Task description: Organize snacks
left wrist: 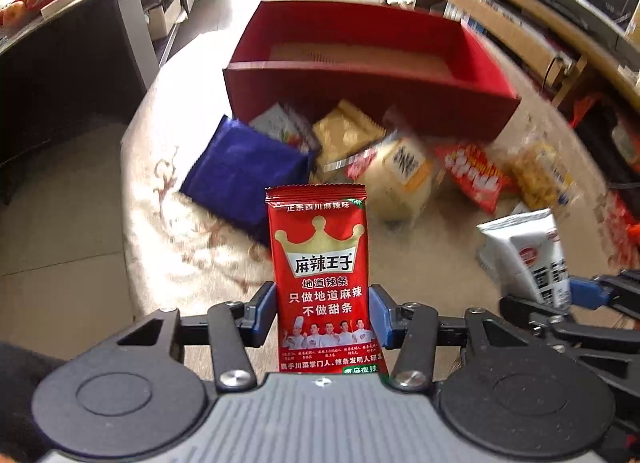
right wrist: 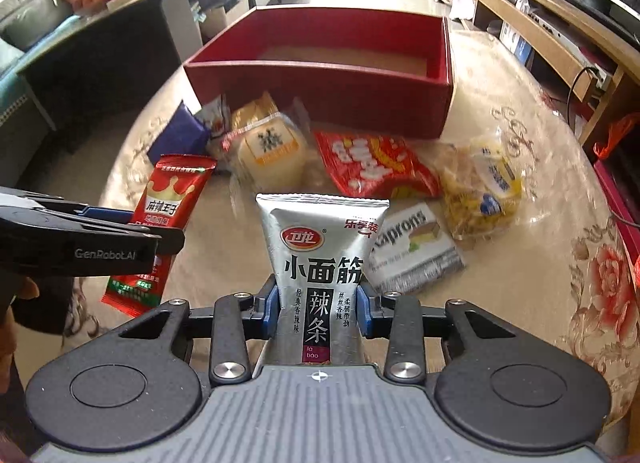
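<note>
Red and shiny, the crown packet (left wrist: 322, 283) stands straight up between the blue pads (left wrist: 267, 313) of the left gripper (left wrist: 322, 313). The pads press on both of its sides, so the left gripper is closed tight on it, and the packet is lifted off the table (left wrist: 168, 231).

The right gripper (right wrist: 318, 313) does the same with a silver packet (right wrist: 320, 263). Its blue pads (right wrist: 272, 311) squeeze the packet low down, and the top of the packet sticks up past the fingers.

From the right wrist view, the left gripper is off to the left side, with the red packet poking out above and below it.

Beyond both grippers, more snacks lie in a messy pile on the flowered table: a blue bag (left wrist: 244, 167), a pale round bun pack (right wrist: 272, 155), a red-and-yellow bag (right wrist: 372, 167), a clear bag of yellow bits (right wrist: 480, 187) and a grey wafer pack (right wrist: 416, 251). Behind the pile sits a big red box (right wrist: 320, 95), open on top, and no snack shows in the part of its inside that can be seen.
</note>
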